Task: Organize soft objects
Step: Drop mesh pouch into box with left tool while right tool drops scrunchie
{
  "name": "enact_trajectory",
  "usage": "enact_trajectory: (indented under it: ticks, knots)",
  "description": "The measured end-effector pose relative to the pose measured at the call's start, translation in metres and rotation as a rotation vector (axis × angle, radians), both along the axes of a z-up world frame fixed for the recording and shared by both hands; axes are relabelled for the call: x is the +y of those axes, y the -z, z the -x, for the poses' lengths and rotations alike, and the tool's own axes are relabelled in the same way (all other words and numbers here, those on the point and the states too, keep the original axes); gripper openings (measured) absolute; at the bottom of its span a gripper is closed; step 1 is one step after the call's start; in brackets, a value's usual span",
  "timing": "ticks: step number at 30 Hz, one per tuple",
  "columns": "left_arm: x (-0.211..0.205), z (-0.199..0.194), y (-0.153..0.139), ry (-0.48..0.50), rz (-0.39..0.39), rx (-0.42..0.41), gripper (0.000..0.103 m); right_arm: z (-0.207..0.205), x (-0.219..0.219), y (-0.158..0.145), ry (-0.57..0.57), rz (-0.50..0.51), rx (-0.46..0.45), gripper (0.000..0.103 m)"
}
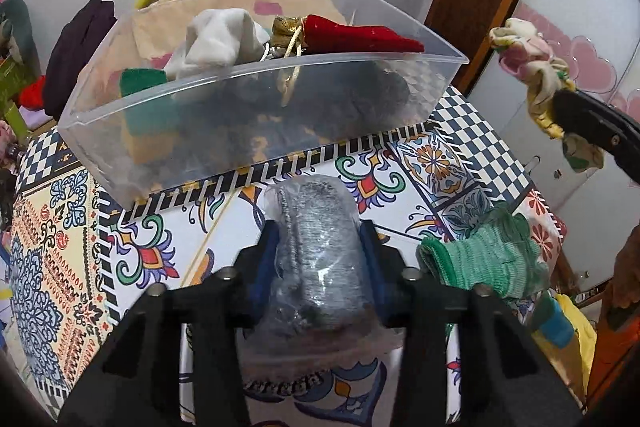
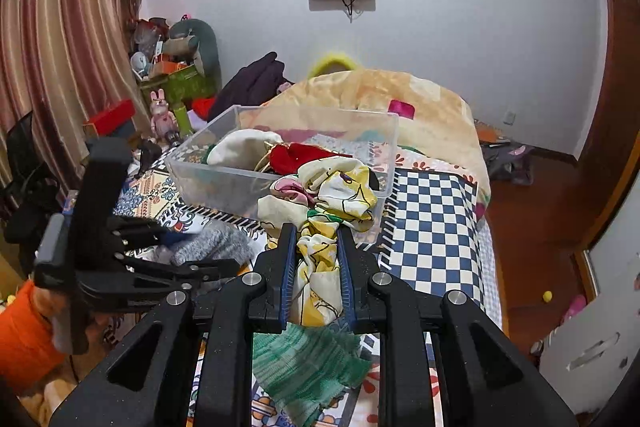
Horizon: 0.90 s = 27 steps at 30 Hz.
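Both grippers are clamped: left gripper (image 1: 320, 251) on grey knitted item (image 1: 316, 251), right gripper (image 2: 318, 263) on printed cloth (image 2: 320, 255), near clear bin (image 1: 248, 131).

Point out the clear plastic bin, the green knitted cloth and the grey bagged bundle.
Clear plastic bin (image 1: 248, 131): left wrist view, front wall.
Green knitted cloth (image 1: 492, 259): left wrist view, its middle.
Grey bagged bundle (image 1: 316, 247): left wrist view, top face.

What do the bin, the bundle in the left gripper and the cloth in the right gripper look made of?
Bin: clear, slightly frosted rigid plastic; contents show through. Grey bundle in the left gripper: ribbed knit, probably socks, inside glossy clear wrap. Printed cloth in the right gripper: thin, smooth woven fabric, possibly satin; it crumples softly.
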<state>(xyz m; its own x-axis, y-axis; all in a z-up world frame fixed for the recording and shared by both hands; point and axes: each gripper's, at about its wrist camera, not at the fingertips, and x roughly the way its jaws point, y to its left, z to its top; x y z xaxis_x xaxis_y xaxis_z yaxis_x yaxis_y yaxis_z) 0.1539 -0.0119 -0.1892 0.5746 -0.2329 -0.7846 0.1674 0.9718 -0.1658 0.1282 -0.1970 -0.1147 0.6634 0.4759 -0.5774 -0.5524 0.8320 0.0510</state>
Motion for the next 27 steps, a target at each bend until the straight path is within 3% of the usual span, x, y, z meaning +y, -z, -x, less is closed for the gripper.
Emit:
enact_trajectory:
  ticks: [3,12,18,23,27]
  knots:
    - [0.000,0.003,-0.008,0.004,0.015,-0.032,0.029,-0.001,-0.002,-0.002,0.008,-0.007,-0.006,0.018]
    - [0.019,0.024,-0.068,-0.036,0.026,-0.197,0.029,-0.015,0.006,-0.021,0.009,-0.059,-0.047,0.018]
    - [0.045,0.024,-0.109,-0.112,0.034,-0.311,0.029,-0.030,0.027,-0.031,-0.016,-0.102,-0.064,0.018]
    - [0.067,0.009,-0.123,-0.175,0.047,-0.351,0.029,-0.046,0.049,-0.029,-0.033,-0.112,-0.043,0.018]
    - [0.077,-0.008,-0.118,-0.213,0.019,-0.343,0.029,-0.055,0.070,-0.022,-0.056,-0.087,-0.015,0.018]
